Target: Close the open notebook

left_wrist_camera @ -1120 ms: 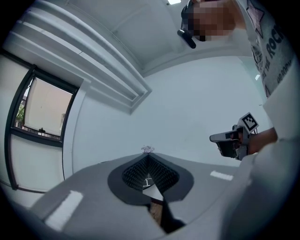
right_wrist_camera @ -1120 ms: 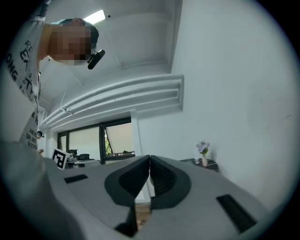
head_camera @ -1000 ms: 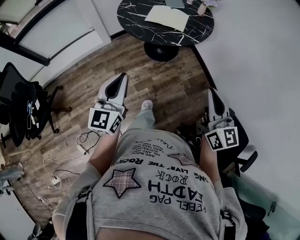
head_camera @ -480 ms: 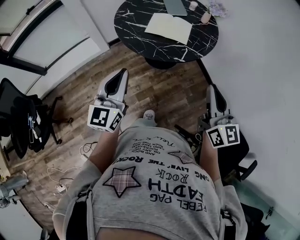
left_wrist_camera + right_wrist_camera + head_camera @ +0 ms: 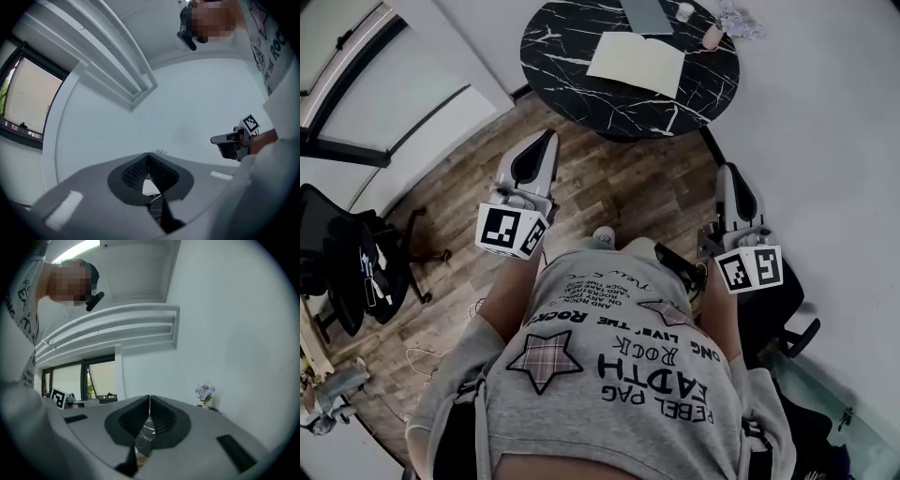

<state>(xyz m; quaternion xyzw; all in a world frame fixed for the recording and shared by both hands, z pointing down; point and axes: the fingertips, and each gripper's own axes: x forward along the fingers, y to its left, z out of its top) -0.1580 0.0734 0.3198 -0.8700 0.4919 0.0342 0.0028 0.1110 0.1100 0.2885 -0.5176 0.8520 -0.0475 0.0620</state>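
Round black marble table (image 5: 553, 47): ahead of the left claw (image 5: 547, 141) and right claw (image 5: 729, 172), well apart from both. Flower vase (image 5: 713, 35) and cup (image 5: 685, 10): on the table's far side, ahead of the right claw. Black office chair (image 5: 352, 272): left of the left claw, on the wood floor (image 5: 609, 187). White wall (image 5: 825, 141): right of the right claw

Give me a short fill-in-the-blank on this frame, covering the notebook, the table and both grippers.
The notebook lies ___ on the round table. That table's marble top is ___ with pale veins. The left hand-held gripper and the right hand-held gripper both have their jaws ___.
Missing words: open; black; shut.
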